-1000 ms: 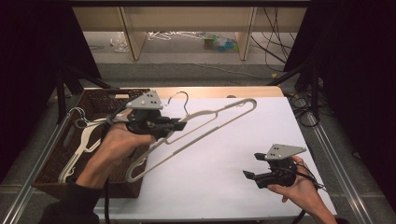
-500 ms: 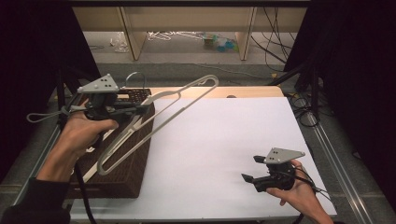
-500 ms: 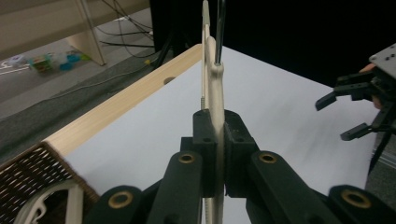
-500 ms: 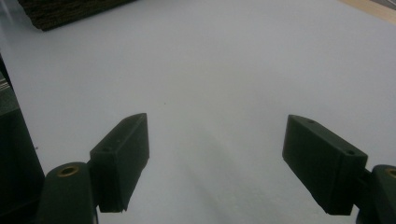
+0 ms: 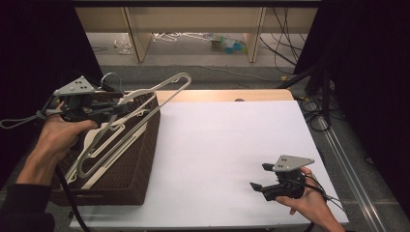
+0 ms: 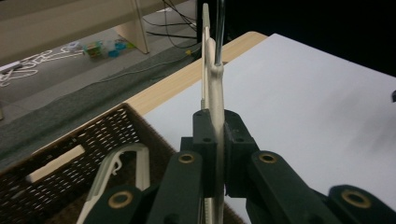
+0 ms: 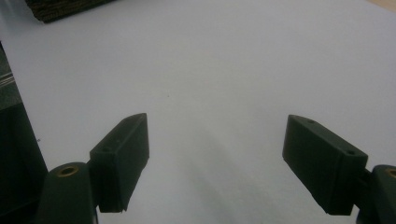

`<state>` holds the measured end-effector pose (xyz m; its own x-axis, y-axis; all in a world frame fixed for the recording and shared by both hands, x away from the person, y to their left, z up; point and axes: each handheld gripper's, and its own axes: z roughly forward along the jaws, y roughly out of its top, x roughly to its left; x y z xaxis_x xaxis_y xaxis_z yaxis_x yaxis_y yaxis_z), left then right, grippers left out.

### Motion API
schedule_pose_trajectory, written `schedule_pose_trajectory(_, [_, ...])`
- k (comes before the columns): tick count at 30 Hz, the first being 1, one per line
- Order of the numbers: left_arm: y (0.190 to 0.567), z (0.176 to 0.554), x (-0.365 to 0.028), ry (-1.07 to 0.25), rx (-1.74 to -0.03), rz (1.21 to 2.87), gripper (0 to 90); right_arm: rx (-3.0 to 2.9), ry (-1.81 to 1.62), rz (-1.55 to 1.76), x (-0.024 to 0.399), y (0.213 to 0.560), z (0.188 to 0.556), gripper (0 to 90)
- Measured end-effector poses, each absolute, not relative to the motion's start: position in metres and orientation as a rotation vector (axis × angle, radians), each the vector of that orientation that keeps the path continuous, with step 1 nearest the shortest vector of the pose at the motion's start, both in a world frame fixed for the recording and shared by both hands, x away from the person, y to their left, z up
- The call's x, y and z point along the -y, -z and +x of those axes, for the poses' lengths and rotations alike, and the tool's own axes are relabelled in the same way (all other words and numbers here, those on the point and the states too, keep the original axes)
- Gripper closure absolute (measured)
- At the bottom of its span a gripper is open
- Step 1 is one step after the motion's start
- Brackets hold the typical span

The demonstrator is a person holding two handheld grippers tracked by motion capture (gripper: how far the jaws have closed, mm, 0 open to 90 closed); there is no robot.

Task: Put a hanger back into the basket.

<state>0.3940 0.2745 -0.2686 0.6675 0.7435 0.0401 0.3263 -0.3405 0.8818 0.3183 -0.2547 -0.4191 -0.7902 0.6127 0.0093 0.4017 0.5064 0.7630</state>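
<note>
High view: my left gripper (image 5: 116,110) has its fingers clamped on the cream hanger (image 5: 145,99), held tilted above the wicker basket (image 5: 140,159). Its long end could snag the rim or slip sideways. Right gripper (image 5: 258,176) idles on the counter (image 5: 217,145), fingers apart.

2 handheld grippers, left gripper (image 5: 115,109) and right gripper (image 5: 258,177), 1 brown wicker basket (image 5: 140,159), 1 cream hanger (image 5: 145,99) clamped above it, at least 1 more hanger in the basket (image 6: 119,163), 1 white table (image 5: 232,145)
</note>
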Motion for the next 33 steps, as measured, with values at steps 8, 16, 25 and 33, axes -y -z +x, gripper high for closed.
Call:
schedule_pose_trajectory(8, [0.283, 0.4, -0.309, -0.583, -0.876, 1.909, 85.4, -2.493, -1.152, 0.855, 0.255, 0.422, 0.319, 23.7])
schedule_pose_trajectory(16, [0.297, 0.403, -0.327, -0.594, -0.907, 1.894, 85.5, -2.502, -1.149, 0.851, 0.254, 0.425, 0.319, 24.0])
schedule_pose_trajectory(25, [0.318, 0.404, -0.348, -0.602, -0.973, 1.883, 85.4, -2.513, -1.147, 0.851, 0.253, 0.425, 0.319, 24.0])
schedule_pose_trajectory(33, [0.327, 0.399, -0.365, -0.592, -0.999, 1.857, 85.4, -2.518, -1.14, 0.859, 0.253, 0.427, 0.32, 24.0])
